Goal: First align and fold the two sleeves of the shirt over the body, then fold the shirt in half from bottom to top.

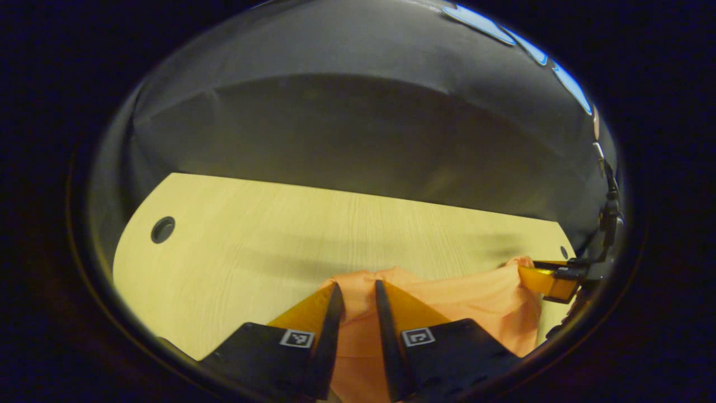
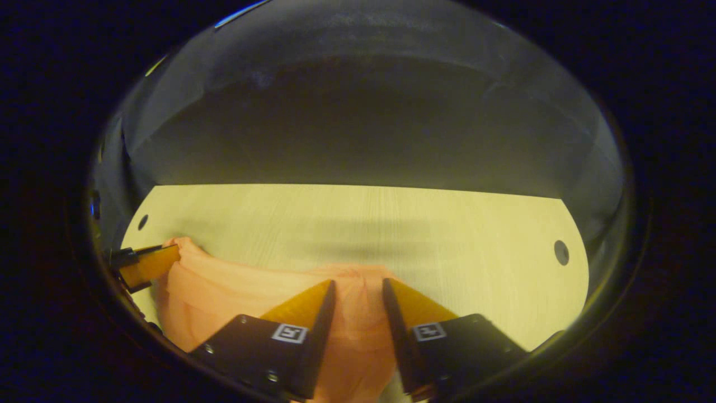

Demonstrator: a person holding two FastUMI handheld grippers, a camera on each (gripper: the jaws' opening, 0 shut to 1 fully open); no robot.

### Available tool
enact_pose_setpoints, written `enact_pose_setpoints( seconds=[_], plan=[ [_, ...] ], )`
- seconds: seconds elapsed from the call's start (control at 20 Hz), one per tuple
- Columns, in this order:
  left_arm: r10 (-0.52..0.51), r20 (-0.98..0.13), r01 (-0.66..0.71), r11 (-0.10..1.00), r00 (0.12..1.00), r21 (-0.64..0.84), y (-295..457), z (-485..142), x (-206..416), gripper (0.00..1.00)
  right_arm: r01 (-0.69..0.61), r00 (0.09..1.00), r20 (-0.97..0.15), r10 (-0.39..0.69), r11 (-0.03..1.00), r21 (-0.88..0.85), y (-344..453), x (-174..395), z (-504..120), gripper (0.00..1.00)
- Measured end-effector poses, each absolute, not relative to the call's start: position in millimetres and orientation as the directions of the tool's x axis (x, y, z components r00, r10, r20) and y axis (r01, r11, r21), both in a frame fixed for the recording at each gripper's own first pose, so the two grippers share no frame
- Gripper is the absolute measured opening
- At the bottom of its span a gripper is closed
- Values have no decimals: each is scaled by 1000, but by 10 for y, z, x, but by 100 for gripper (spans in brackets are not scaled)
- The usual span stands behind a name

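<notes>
Both grippers, left (image 1: pixel 356 291) and right (image 2: pixel 358 288), clamped on orange shirt (image 1: pixel 475 302) hem near desk (image 1: pixel 251 235) front edge, seemingly for bottom-to-top fold

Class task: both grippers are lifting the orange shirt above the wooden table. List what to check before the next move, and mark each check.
1. Left gripper has cloth of the shirt between its fingers: ok.
2. Right gripper has cloth between its fingers: ok.
3. Both fingers press the cloth: cannot tell.
4. Table ahead is bare: ok.
5. Sleeves are folded over the body: cannot tell.
</notes>
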State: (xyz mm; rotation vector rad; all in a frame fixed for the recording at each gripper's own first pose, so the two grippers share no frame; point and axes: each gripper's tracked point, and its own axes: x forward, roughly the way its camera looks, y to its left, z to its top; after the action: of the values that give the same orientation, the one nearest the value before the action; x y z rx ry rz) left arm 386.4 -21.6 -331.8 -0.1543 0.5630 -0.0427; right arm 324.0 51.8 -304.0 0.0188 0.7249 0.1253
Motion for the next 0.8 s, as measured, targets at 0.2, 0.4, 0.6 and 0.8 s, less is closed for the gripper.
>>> enact_pose_setpoints(
  seconds=[0.2, 0.4, 0.6, 0.8],
  plan=[
    [-69, -458, -2, 988, 886, -152, -66, -2763, 3708, 89, -98, 810, -575, 112, 994, 55, 466, 3130, -2526, 84],
    [-58, -420, -1, 990, 905, -139, -81, -2137, 3276, 91, -91, 854, -504, 129, 991, 101, 426, 2768, -1873, 83],
    [-53, -348, 7, 991, 936, -130, -25, -1350, 2588, 87, -112, 893, -420, 161, 984, 139, 339, 2157, -1023, 84],
    [-32, -256, 13, 997, 966, -78, -28, -547, 1818, 90, -118, 942, -298, 157, 982, 147, 307, 1387, -168, 84]
  ],
)
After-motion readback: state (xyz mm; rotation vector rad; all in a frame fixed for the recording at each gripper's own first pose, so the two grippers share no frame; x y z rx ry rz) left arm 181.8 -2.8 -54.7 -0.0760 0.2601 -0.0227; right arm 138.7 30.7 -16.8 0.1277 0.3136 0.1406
